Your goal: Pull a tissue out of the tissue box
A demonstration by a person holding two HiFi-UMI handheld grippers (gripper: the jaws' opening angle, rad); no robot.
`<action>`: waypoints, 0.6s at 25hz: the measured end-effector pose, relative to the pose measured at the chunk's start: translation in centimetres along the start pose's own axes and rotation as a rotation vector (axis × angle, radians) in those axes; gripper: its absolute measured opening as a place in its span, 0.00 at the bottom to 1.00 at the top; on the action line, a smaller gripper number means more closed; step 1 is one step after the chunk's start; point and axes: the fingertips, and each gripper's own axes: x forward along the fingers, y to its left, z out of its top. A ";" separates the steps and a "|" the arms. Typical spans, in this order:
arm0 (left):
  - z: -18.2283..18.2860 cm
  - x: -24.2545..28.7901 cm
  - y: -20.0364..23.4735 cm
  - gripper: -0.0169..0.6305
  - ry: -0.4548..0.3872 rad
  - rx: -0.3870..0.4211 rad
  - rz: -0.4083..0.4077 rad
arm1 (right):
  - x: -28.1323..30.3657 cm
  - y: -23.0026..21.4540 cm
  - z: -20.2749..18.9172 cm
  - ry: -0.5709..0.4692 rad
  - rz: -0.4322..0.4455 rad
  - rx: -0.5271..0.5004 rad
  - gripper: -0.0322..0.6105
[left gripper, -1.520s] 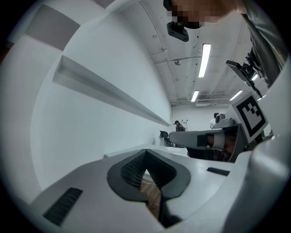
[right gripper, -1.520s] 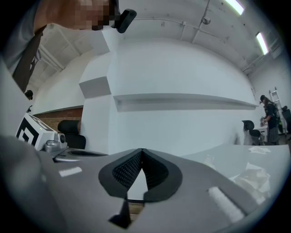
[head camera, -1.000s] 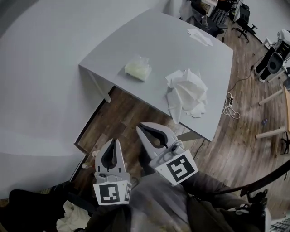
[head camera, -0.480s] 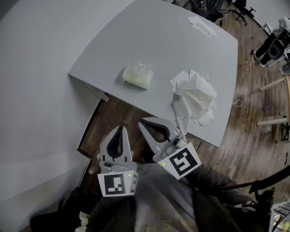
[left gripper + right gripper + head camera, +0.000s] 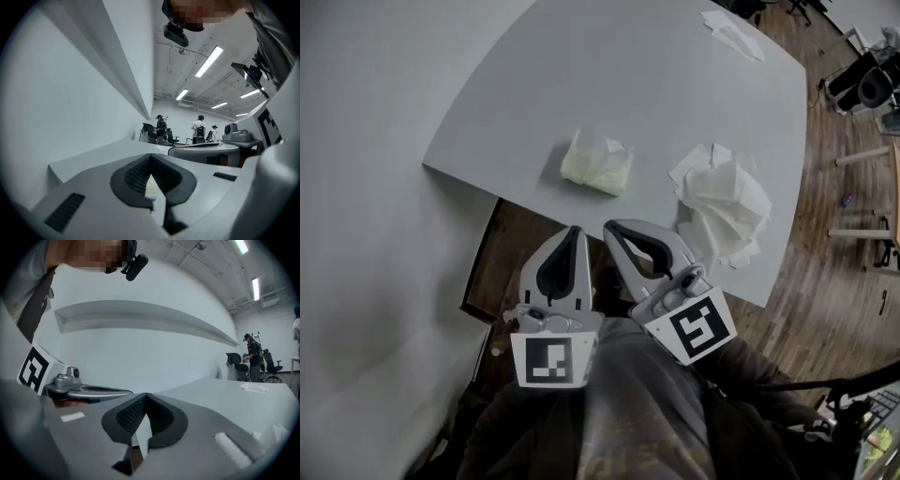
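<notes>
Tissue pack sits untouched, both claws shut and empty

Tissue pack (image 5: 596,162), soft and pale green, lies on the white tabletop (image 5: 534,84) not far in from its near edge, with a bit of tissue showing at its top. Nothing touches it. To its right, apart from it, a heap of loose white tissues (image 5: 724,199) spreads toward the tabletop's right edge, and a flatter tissue (image 5: 733,36) lies at the far corner.

In the head view, the left claw (image 5: 575,230) and the right claw (image 5: 612,226) are side by side with their tips at the tabletop's near edge, short of the pack. Each claw has its jaws closed tip to tip and nothing is between them. Wooden floor (image 5: 825,272) shows around the tabletop. In the left gripper view, people (image 5: 199,129) stand far across the room.
</notes>
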 end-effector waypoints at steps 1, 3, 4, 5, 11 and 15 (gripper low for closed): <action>-0.2 1.4 0.8 0.02 0.019 -0.009 -0.019 | 1.1 -0.8 0.0 0.001 -0.016 0.006 0.05; -0.2 4.0 2.1 0.02 0.050 -0.014 -0.054 | 3.1 -2.7 0.0 0.013 -0.048 0.018 0.05; -0.1 5.2 2.5 0.02 0.062 -0.015 -0.070 | 3.8 -3.7 -0.2 0.025 -0.065 0.026 0.05; -0.1 6.3 2.8 0.02 0.074 -0.013 -0.085 | 4.3 -4.7 -0.4 0.039 -0.082 0.036 0.05; -1.5 12.3 3.7 0.02 0.101 -0.024 -0.118 | 6.2 -11.1 -3.8 0.109 -0.149 0.081 0.06; -3.3 14.3 3.1 0.02 0.172 -0.017 -0.162 | 6.7 -13.4 -5.2 0.137 -0.131 0.087 0.16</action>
